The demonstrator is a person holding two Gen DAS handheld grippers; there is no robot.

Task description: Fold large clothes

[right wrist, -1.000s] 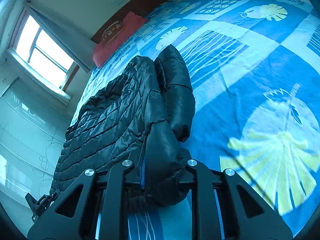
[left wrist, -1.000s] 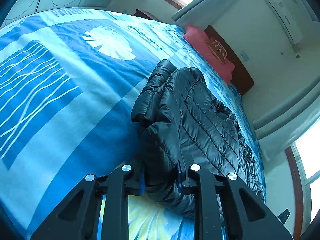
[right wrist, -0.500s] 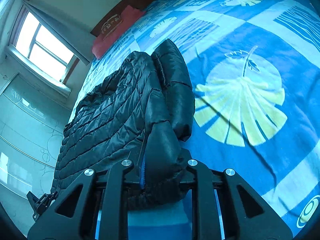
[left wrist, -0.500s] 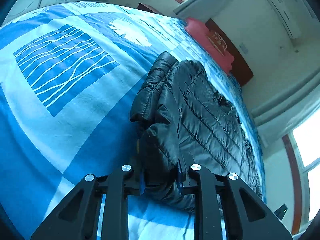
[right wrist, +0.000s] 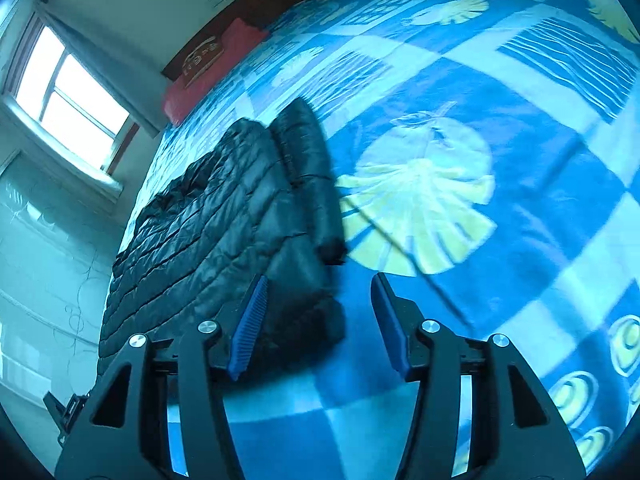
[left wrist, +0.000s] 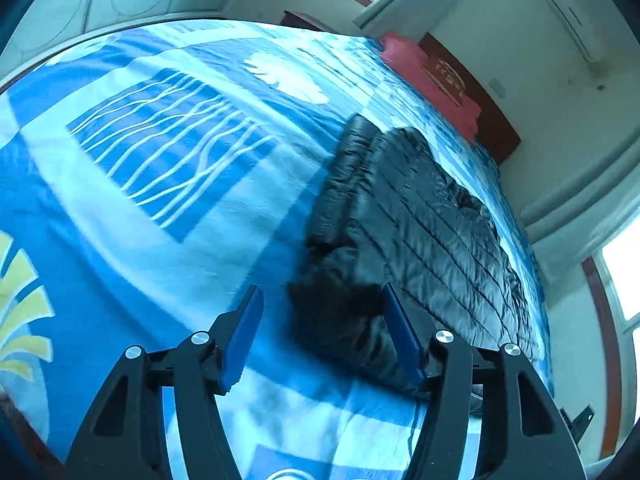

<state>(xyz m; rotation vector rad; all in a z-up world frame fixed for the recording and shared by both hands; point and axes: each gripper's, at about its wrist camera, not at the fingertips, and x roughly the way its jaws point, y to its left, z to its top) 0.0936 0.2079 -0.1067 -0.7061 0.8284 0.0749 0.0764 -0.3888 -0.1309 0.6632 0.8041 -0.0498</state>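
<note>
Jaws opening — over jacket [left wrist: 420, 216]

Both tongs, left [left wrist: 322, 312] and right [right wrist: 318, 304], are opening, and the black jacket [left wrist: 420, 224] has dropped onto the bedspread [left wrist: 160, 200].

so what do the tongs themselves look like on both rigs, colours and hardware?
Both match. The left tongs and right tongs have black angular arms with triangular cut-outs, each carrying two round silver bolt heads. The fingers are lined with blue pads; on the right tongs the pad face shows fine ribbing. No cables, markings, hands or sleeves are visible in either view.
</note>
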